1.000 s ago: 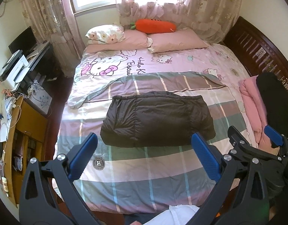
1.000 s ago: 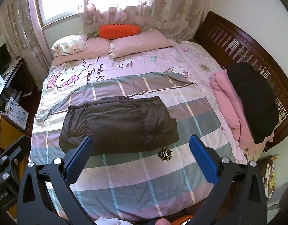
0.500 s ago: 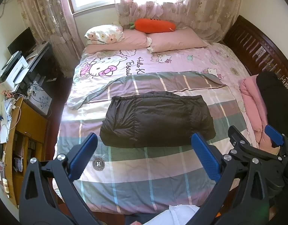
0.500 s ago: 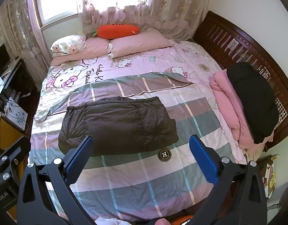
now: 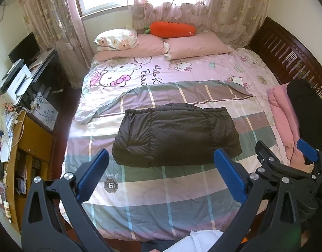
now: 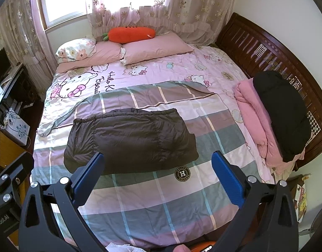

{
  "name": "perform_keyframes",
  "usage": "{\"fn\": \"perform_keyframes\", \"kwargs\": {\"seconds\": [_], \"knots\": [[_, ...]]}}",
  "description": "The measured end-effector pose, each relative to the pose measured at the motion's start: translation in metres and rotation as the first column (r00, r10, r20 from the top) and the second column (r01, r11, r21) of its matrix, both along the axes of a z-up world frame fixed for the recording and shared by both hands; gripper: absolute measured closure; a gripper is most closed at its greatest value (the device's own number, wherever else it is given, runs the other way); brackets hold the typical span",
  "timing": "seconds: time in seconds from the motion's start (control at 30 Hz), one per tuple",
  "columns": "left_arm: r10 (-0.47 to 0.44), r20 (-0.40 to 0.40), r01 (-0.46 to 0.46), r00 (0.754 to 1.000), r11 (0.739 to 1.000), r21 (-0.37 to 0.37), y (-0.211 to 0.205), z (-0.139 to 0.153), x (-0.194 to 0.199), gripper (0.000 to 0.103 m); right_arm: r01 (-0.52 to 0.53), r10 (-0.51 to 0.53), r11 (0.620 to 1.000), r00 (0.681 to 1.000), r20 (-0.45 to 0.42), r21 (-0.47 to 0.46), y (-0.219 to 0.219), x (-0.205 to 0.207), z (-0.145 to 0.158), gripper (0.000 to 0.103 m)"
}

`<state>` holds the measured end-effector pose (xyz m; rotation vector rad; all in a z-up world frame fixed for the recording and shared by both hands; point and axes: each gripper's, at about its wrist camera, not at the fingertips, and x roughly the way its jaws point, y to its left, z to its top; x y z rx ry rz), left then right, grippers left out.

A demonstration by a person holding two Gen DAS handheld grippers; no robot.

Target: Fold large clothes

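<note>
Dark jacket (image 5: pixel 175 136) lies as a compact folded block mid-bed (image 5: pixel 161 199), on the plaid quilt, well short of the near edge; judged already folded. Left gripper (image 5: pixel 161 176) and right gripper (image 6: pixel 156 176) hang above the near edge, fingers spread wide, holding nothing, clear of the cloth, likely so the fold rests undisturbed. Pink and black pile (image 6: pixel 274 115) sits at the right edge, perhaps done. Sleeves and collar hidden inside the fold.
</note>
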<state>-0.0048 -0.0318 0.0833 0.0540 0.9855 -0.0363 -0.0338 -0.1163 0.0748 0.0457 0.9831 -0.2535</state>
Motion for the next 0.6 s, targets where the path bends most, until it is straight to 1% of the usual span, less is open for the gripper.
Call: {"fn": "perform_keyframes", "kwargs": {"seconds": [0.2,0.27,0.4,0.6], "knots": [[-0.010,0.022,0.009,1.000,1.000,0.029,-0.0036,0.0025,0.0000,0.002,0.001,-0.001,1.000,1.000,0.001,0.000,0.0014,-0.0002,0.0003,0.001],[-0.013,0.017,0.013,1.000,1.000,0.020,-0.0036,0.0027,0.0002,0.002,0.002,-0.002,1.000,1.000,0.000,0.001,0.0014,-0.0003,0.0004,0.001],[-0.011,-0.007,0.011,1.000,1.000,-0.022,-0.0003,0.0016,0.0019,0.002,-0.001,0.001,1.000,1.000,0.003,0.000,0.0007,0.0003,0.0005,0.001],[-0.009,-0.005,0.008,1.000,0.999,-0.043,0.0043,0.0014,0.0009,0.002,-0.003,0.003,1.000,1.000,-0.003,0.001,-0.0010,0.0009,-0.0001,0.001]]}}
